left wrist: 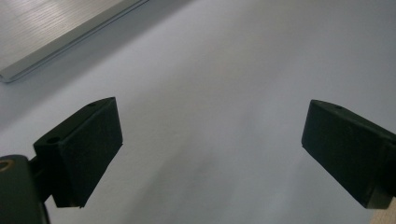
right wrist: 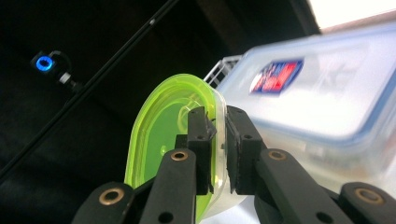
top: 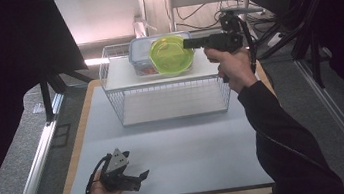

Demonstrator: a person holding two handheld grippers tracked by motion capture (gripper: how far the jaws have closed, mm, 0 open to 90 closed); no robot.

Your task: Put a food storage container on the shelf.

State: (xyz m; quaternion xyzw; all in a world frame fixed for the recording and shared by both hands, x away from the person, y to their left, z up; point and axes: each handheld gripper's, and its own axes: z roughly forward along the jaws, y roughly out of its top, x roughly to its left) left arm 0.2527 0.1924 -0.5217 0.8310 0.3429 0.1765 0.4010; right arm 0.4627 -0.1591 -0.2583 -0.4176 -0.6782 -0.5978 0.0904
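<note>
Black long sleeve [top: 286,137], black hand-held gripper [top: 188,44], brass-coloured rivets, trailing black cable.

The table [top: 176,147] is seen from above and from its near edge, looking forward and down. The left gripper view is held close over the bare tabletop [left wrist: 224,93], near left. The right gripper view is aimed closely at the green bowl [right wrist: 163,126] and the lidded container [right wrist: 322,88], shared with the high view.
</note>
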